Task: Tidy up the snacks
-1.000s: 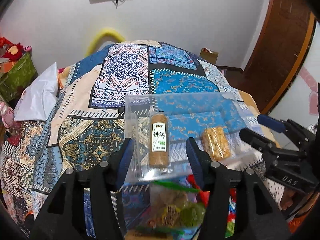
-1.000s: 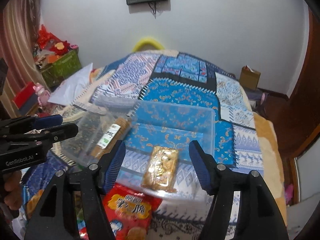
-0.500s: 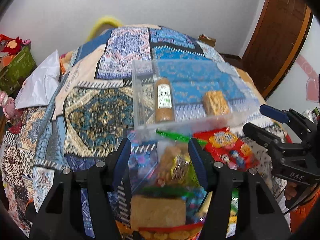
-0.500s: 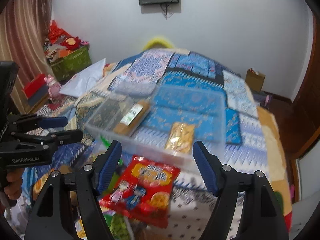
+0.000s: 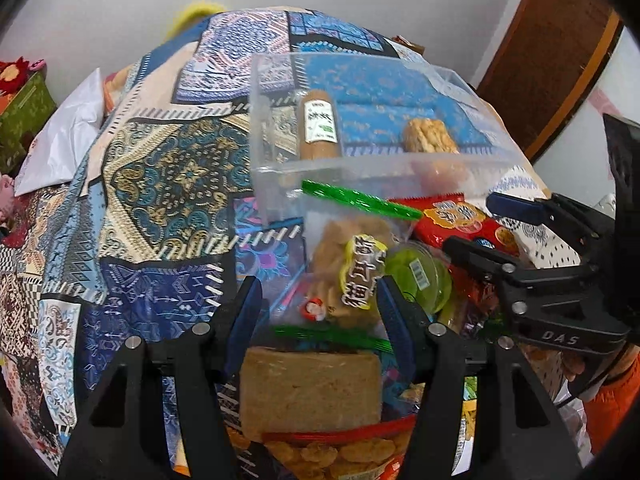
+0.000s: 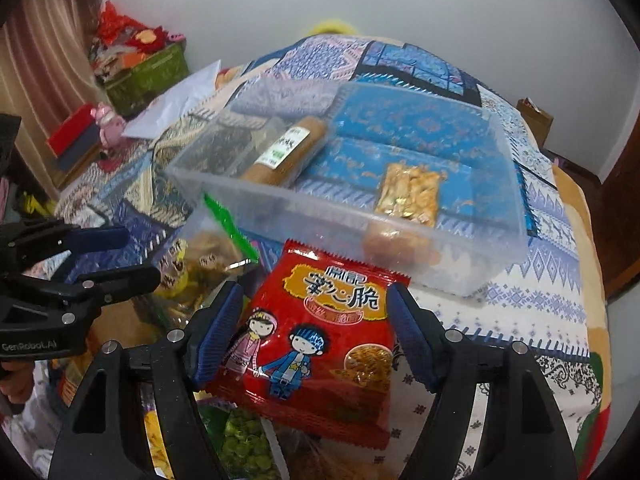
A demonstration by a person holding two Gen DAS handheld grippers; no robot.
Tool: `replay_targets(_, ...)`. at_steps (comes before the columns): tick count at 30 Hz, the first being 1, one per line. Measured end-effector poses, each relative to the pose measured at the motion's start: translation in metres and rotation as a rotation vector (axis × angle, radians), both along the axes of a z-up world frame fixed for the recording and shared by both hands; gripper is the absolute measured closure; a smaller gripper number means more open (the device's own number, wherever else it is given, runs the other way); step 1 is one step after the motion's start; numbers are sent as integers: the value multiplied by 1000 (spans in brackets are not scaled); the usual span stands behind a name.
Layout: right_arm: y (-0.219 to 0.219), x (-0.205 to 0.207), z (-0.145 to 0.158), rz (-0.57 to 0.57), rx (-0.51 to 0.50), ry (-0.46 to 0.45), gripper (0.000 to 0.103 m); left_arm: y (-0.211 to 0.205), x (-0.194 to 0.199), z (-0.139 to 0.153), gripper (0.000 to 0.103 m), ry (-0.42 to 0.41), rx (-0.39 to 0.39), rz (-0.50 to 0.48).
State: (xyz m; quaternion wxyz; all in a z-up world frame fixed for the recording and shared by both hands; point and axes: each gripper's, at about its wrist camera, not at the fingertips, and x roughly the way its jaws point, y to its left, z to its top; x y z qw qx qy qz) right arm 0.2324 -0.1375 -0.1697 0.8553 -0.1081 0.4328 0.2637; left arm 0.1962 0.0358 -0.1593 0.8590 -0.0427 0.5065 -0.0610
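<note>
A clear plastic bin (image 5: 476, 160) (image 6: 256, 192) lies on the patterned bedspread and holds a brown roll with a white label (image 5: 318, 124) (image 6: 284, 148) and a golden snack pack (image 5: 430, 136) (image 6: 410, 192). In front of it lies a heap of snacks. My left gripper (image 5: 318, 312) is open above a clear zip bag with a green seal and yellow label (image 5: 352, 256). My right gripper (image 6: 314, 336) is open around a red cartoon snack bag (image 6: 320, 340), which also shows in the left wrist view (image 5: 460, 220).
A tan block snack (image 5: 310, 390) and a bag of round crackers (image 5: 340, 454) lie near the left gripper. A green snack pack (image 6: 244, 448) lies under the right one. A white pillow (image 5: 64, 136) and a green box (image 6: 148, 76) are at the bed's left.
Both grippers have drawn back from the bin and come down over the snack heap. The red bag now lies between the right fingers, the zip bag between the left ones.
</note>
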Motion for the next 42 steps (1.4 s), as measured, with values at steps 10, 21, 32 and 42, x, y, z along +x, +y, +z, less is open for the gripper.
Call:
replay_targets(10,-21,2,-11,-28,-24,19,27,-11,18,-18,44,58,-7,-12)
replay_targets(21,-21,13,-25,-5,-31,99,23,-6,36,-38,44,123,-71,9)
replay_targets(32,-28,16,-27,-30,24,118,36,-1,22,-32,61,76,-85,23)
replay_targets(42,-39,-4,0,-39,27,19,38,5,-1,8,61,-36,-64,41)
